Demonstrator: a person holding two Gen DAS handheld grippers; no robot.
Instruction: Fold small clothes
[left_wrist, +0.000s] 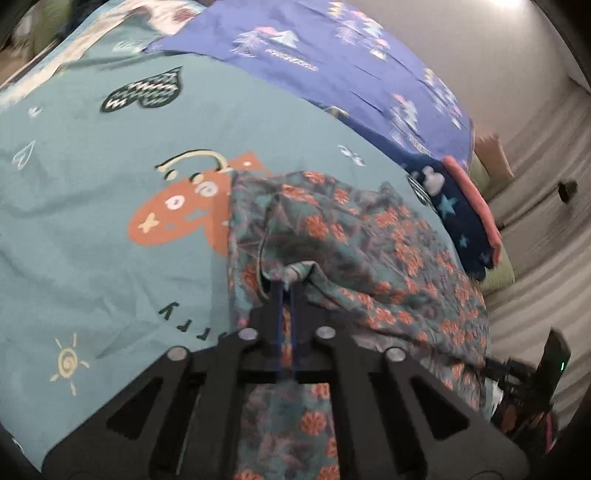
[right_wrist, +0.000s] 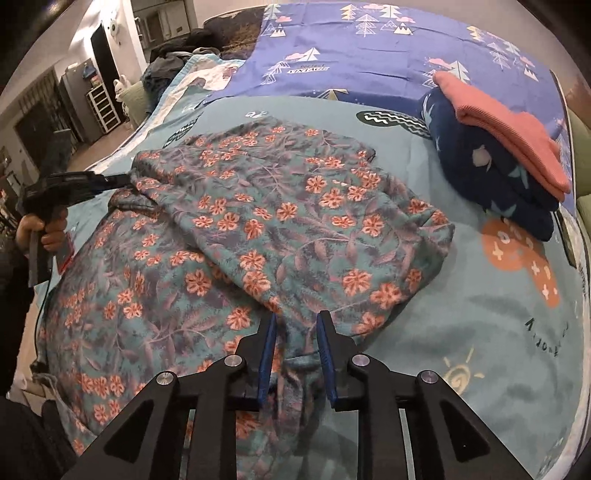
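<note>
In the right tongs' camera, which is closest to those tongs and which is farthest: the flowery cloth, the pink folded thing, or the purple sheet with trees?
1. Flowery cloth: right at the right tongs, a bit of it between the open fingers.
2. Pink folded thing: farther off to the right, on top of a dark blue folded piece.
3. Purple sheet with trees: farthest, across the back of the bed.

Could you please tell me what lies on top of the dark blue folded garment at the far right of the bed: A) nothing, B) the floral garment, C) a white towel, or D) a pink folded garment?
D: in the right wrist view a pink garment lies folded on top of the dark blue garment, apart from the floral garment spread nearer the camera.
</note>
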